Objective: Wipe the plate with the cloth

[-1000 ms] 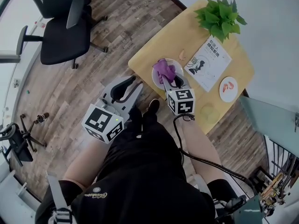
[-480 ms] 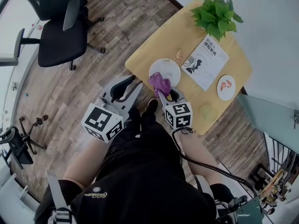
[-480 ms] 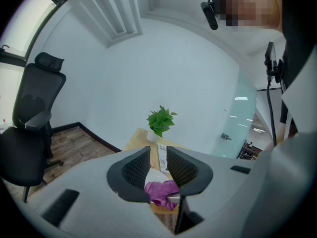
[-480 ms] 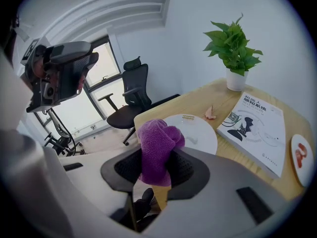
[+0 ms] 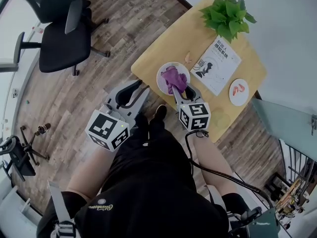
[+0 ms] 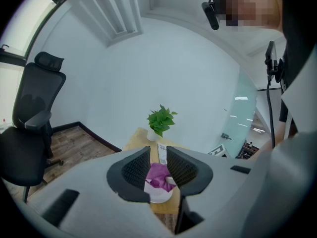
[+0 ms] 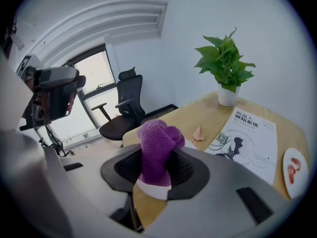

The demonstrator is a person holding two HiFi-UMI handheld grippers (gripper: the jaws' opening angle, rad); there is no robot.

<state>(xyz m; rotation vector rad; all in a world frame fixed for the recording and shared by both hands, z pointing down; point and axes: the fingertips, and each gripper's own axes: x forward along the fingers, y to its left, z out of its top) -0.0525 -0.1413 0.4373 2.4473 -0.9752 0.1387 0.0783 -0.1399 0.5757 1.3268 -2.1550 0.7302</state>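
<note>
A white plate lies near the front left edge of the wooden table. A purple cloth rests bunched on the plate, and my right gripper is shut on it. In the right gripper view the cloth stands up between the jaws, with the plate's rim showing below. My left gripper hangs open and empty over the floor, left of the table. Its own view shows the cloth and the plate through the gap in its jaws.
On the table are a potted plant, a printed booklet, a small plate with red food and a dry leaf. A black office chair stands on the wooden floor at the far left.
The right gripper drew the cloth back to the plate's near edge, then pushed it forward again onto the plate's middle. The left gripper has barely moved.
</note>
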